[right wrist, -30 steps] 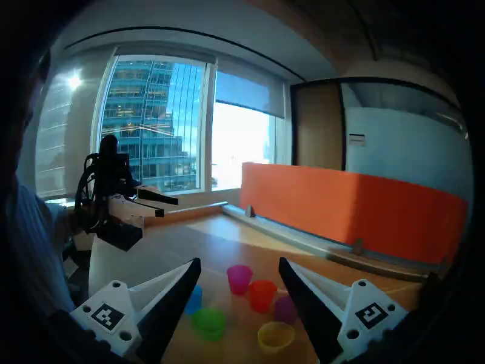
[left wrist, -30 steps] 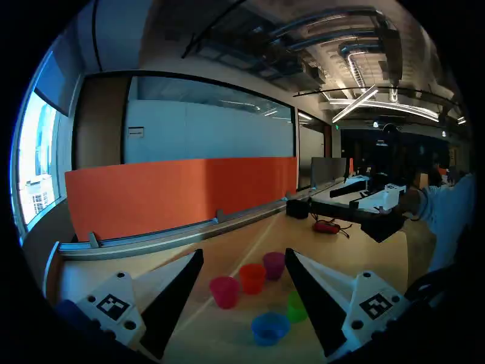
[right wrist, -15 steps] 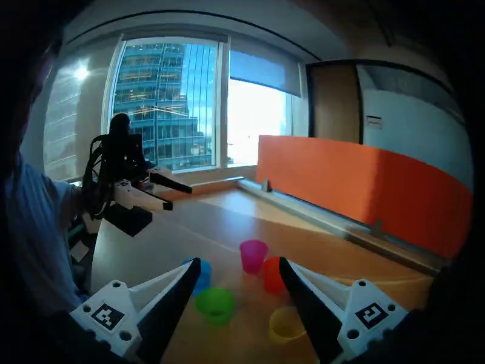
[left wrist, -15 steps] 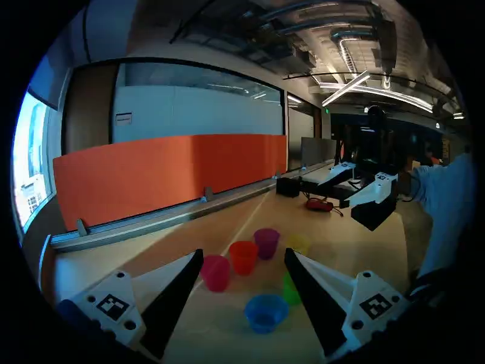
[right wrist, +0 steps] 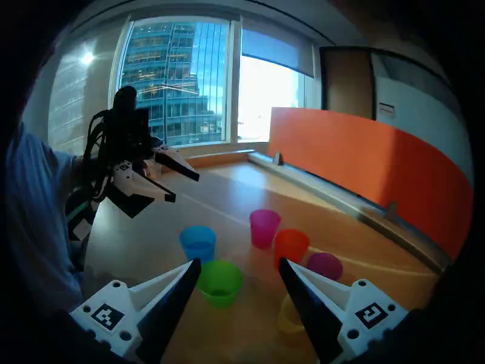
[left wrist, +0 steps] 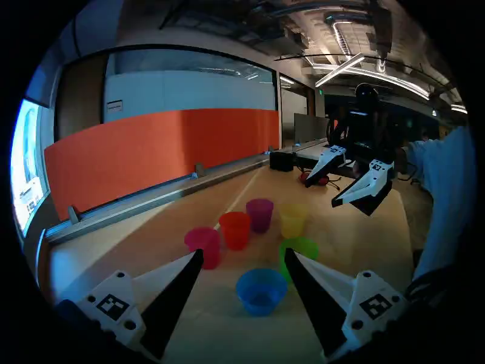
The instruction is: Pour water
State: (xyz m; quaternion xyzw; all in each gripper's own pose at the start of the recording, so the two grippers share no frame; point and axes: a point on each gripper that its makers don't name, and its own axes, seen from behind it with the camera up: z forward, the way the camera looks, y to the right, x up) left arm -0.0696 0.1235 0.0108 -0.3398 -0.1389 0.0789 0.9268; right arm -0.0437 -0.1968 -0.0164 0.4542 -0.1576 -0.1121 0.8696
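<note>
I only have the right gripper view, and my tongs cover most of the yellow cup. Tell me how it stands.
Observer: In the left gripper view the yellow cup stands upright, right beside the purple cup.
Operator: Now tell me what lies past the cups on that side.
Observer: A black box sits at the far end of the table.
Operator: Report where my tongs are, seen from outside.
Observer: The right tongs hang in the air above the table, beyond the yellow cup, open and touching no cup.
</note>
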